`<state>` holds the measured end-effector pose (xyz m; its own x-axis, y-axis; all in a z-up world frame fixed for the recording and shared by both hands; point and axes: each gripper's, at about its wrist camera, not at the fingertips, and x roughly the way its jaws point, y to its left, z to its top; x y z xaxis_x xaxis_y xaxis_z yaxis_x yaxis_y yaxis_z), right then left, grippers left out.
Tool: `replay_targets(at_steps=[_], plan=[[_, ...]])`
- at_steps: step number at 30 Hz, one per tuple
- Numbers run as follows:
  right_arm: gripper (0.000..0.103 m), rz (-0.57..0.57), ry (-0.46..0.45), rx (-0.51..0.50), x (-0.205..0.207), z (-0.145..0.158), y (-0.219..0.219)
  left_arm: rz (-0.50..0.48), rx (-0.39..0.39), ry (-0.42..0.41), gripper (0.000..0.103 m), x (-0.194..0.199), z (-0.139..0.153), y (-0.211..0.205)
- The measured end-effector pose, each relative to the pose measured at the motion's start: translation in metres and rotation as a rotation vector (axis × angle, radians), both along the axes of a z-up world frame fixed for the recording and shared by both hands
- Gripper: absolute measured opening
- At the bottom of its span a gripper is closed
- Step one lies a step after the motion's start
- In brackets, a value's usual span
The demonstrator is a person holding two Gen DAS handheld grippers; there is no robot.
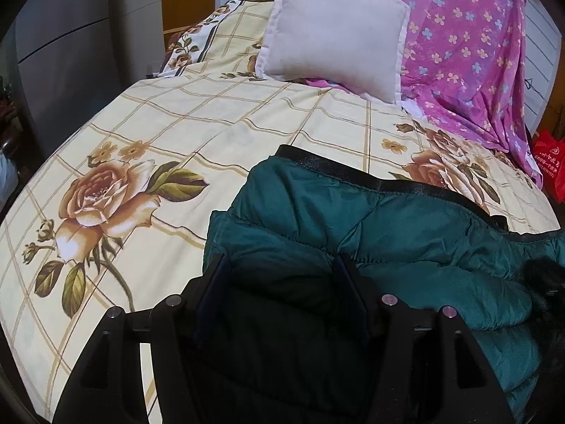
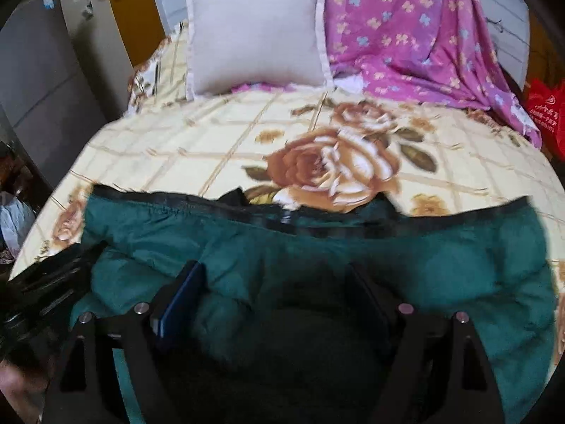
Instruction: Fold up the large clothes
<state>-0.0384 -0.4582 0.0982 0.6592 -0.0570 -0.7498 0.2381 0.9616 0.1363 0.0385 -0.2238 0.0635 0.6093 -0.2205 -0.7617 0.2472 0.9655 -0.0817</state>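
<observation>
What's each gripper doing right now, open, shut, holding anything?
Left gripper: jaws open over the green jacket, no visible grip.
Right gripper: jaws open wide over the same jacket, holding nothing visible.

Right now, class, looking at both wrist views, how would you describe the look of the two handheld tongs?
Both the left tongs and right tongs are matte black, angular frames with round silver bolt heads. Each carries two flat fingers faced with dark blue pads. No cables, markings or sleeves show.

teal jacket (image 2: 317, 265), rose-patterned sheet (image 1: 176, 123)
</observation>
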Motion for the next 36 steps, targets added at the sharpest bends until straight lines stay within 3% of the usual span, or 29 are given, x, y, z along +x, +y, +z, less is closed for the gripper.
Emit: replay_targets(at_steps=[5, 8, 11, 18, 24, 27, 34, 36], plan=[[0.085, -0.17, 0.008, -0.099, -0.049, 0.008, -0.065, 0.001, 0.002, -0.002, 0.043, 0.0, 0.0, 0.0], [0.085, -0.272, 0.05, -0.065, -0.063, -0.008, -0.106, -0.001, 0.003, -0.003, 0.044, 0.001, 0.0, 0.0], [0.085, -0.286, 0.074, -0.02, -0.062, -0.028, -0.124, -0.001, 0.012, -0.011, 0.045, 0.001, -0.001, -0.002], [0.089, -0.308, 0.059, 0.003, -0.057, -0.04, -0.13, -0.013, 0.017, 0.016, 0.045, 0.006, 0.0, -0.002], [0.089, -0.276, -0.027, 0.006, -0.11, -0.006, -0.105, -0.009, -0.036, 0.019, 0.045, -0.014, 0.018, 0.018], [0.089, -0.254, -0.031, -0.014, -0.137, 0.0, -0.092, -0.02, -0.024, -0.009, 0.045, -0.033, 0.024, 0.028], [0.089, -0.277, 0.054, 0.047, -0.153, -0.037, -0.094, -0.037, -0.016, -0.015, 0.045, -0.068, 0.024, 0.044], [0.089, -0.29, 0.051, 0.056, -0.153, -0.031, -0.096, -0.036, -0.018, -0.01, 0.045, -0.076, 0.024, 0.048]])
